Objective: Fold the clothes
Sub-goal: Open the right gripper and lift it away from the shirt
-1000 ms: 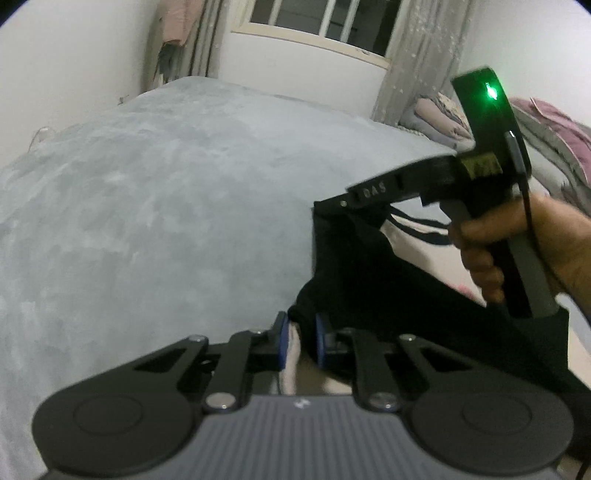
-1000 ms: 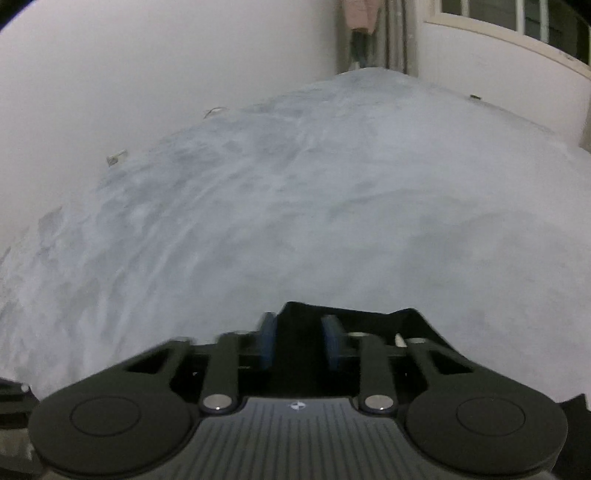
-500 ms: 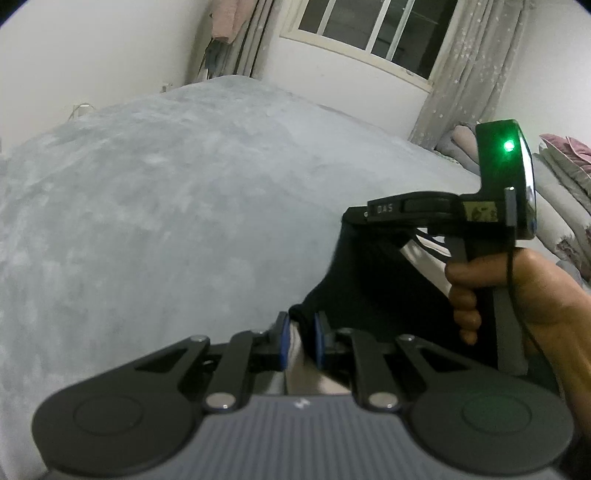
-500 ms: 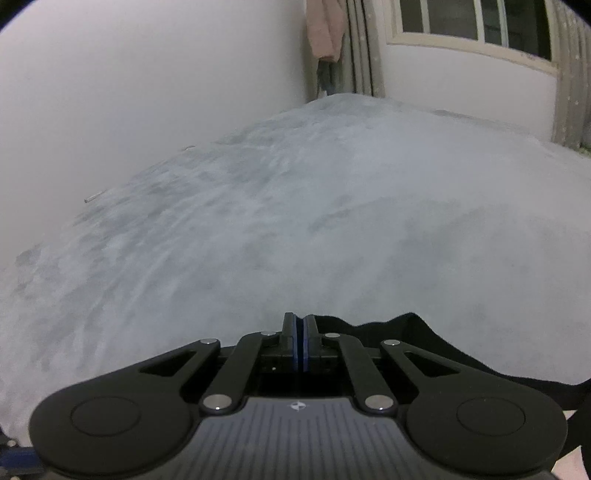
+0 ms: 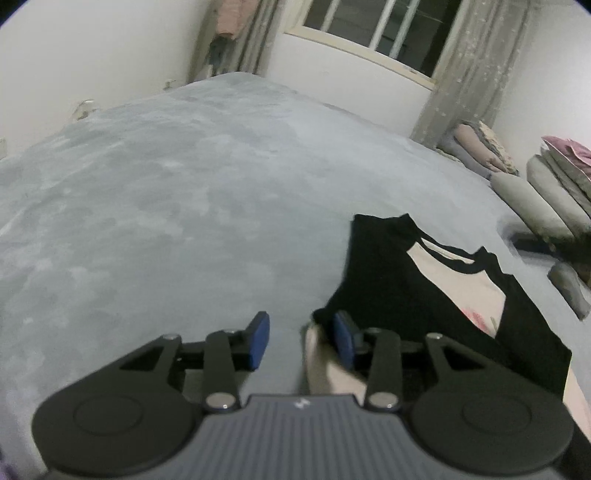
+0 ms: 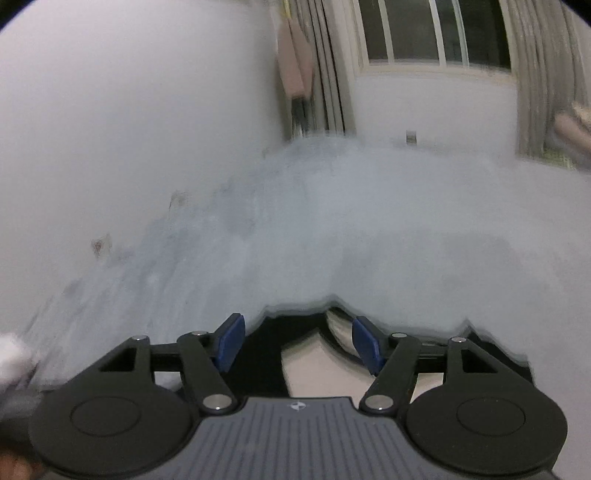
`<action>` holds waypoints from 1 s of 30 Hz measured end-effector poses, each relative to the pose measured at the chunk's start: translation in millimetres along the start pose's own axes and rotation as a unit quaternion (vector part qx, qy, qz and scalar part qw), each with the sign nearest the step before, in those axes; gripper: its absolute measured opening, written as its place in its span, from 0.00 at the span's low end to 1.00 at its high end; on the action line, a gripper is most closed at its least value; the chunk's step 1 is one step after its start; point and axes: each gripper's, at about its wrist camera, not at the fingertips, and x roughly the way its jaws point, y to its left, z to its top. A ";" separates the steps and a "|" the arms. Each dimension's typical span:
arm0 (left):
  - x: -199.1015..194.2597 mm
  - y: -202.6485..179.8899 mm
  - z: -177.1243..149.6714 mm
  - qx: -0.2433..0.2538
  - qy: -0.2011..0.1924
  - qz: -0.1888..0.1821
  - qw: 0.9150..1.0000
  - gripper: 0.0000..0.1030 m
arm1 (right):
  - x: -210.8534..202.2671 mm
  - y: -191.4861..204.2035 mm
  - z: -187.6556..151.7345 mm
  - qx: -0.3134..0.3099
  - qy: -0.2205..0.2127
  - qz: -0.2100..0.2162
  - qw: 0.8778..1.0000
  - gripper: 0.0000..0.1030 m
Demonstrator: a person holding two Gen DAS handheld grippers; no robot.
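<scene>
A black and pale pink shirt (image 5: 424,280) lies flat on the grey bed cover (image 5: 184,206), right of centre in the left wrist view. My left gripper (image 5: 301,336) hangs over the shirt's near left corner, its jaws opening, the blue pads apart; the cloth edge lies by the right pad, not pinched. In the right wrist view the same shirt (image 6: 310,354) shows just below and between the fingers. My right gripper (image 6: 297,341) is there with its jaws opening wide, nothing pressed between the pads. That view is blurred.
Folded blankets and pillows (image 5: 546,184) are stacked along the bed's right side. A window with curtains (image 5: 388,33) stands behind the bed; a white wall (image 6: 129,110) runs along its left. The grey cover stretches far to the left and back.
Both grippers have let go of the shirt and opened. The right gripper has left the left wrist view, and the shirt now lies flat on the bed.
</scene>
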 end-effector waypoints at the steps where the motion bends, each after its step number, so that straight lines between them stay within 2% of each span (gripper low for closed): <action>1: -6.4 -2.5 -1.4 0.005 0.002 0.004 1.000 0.37 | -14.9 -5.1 -11.0 0.012 0.022 0.011 1.000 0.63; 3: -19.5 -7.9 -5.2 0.015 0.005 0.009 1.000 0.36 | -45.5 -15.4 -35.0 0.032 0.050 0.028 0.998 0.63; 6: -47.3 -27.8 -22.9 0.049 0.005 -0.012 0.999 0.37 | -85.7 -28.2 -72.0 0.050 0.064 0.029 0.996 0.67; 10: -71.8 -60.7 -62.5 0.108 0.016 -0.021 0.994 0.39 | -105.3 -39.3 -120.0 0.077 0.093 0.006 0.993 0.67; 12: -73.8 -71.1 -82.0 0.141 0.025 -0.002 0.990 0.39 | -110.3 -39.9 -142.9 0.075 0.100 -0.005 0.992 0.67; 14: -75.2 -77.7 -98.2 0.170 0.029 0.019 0.985 0.40 | -119.0 -33.1 -161.5 0.036 0.084 -0.019 0.996 0.67; 17: -85.8 -71.5 -102.4 0.161 0.032 0.028 0.986 0.41 | -133.1 -19.3 -174.3 -0.005 0.082 -0.054 0.995 0.67; 20: -98.0 -59.8 -106.4 0.139 0.035 0.024 0.989 0.41 | -149.1 -16.6 -182.5 -0.010 0.084 -0.068 0.994 0.67; 22: -105.4 -55.3 -108.8 0.135 0.035 0.025 0.990 0.40 | -156.5 -17.4 -188.4 -0.006 0.084 -0.068 0.994 0.67; 26: -118.0 -52.4 -113.3 0.152 0.035 0.052 0.986 0.42 | -174.7 -13.9 -201.3 -0.018 0.088 -0.080 0.993 0.67; 30: -129.6 -41.3 -119.1 0.131 0.038 0.044 0.990 0.42 | -188.4 -13.1 -209.2 -0.022 0.098 -0.081 0.992 0.67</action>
